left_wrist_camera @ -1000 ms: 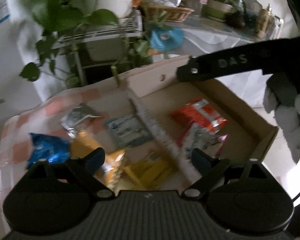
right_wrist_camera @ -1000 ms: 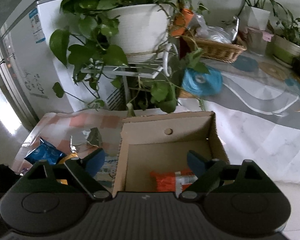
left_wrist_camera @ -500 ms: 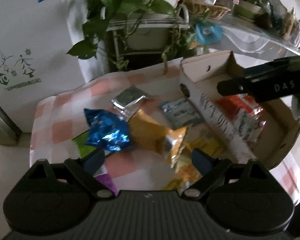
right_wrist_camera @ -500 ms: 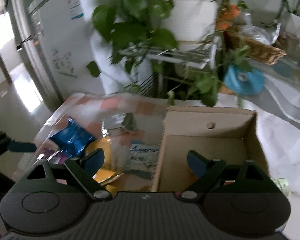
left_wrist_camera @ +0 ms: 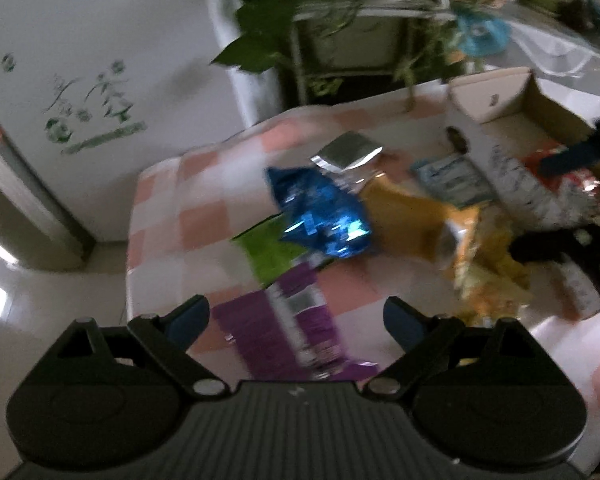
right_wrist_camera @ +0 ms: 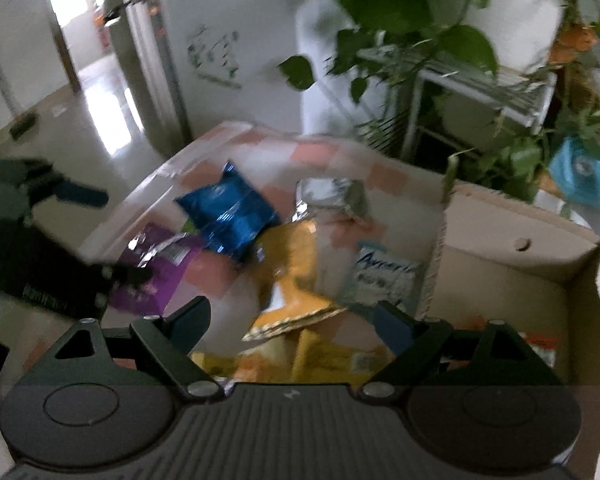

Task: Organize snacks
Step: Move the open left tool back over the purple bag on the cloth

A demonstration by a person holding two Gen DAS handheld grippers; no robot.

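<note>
Both tools are sitting wide apart, nothing between the pads. I'm holding the left tool [left_wrist_camera: 296, 320] over the near edge of the checked surface [left_wrist_camera: 204, 224], pointing down at the purple snack packet [left_wrist_camera: 284, 320] lying right under its jaws. The right tool [right_wrist_camera: 292, 316] is hovering over the yellow packets [right_wrist_camera: 324, 356] at the near edge, by the carton's left wall.

Snacks are lying loose on the surface, in a cluster:
- green packet [left_wrist_camera: 268, 252] just past the purple one, partly under the blue one
- blue foil bag [left_wrist_camera: 324, 216] mid-surface, overlapping the orange bag [left_wrist_camera: 416, 224]
- orange bag touching the yellow packets at its near end
- pale blue-and-white pouch [right_wrist_camera: 384, 276] lying against the carton's outer wall
- silver foil pack [left_wrist_camera: 348, 152] farthest back, just behind the blue bag

The cardboard carton [right_wrist_camera: 516, 240] is sitting on the right part of the surface, open top. A red packet [left_wrist_camera: 540, 160] is lying inside it with a silver-edged one beside it; both are blurred.

Behind the surface: a wire plant stand [right_wrist_camera: 480, 88] carrying a white pot with trailing leaves, and a white fridge [left_wrist_camera: 100, 80] with green stickers at far left.

Frames are motion-blurred, so the print on the packets is mostly unreadable.
</note>
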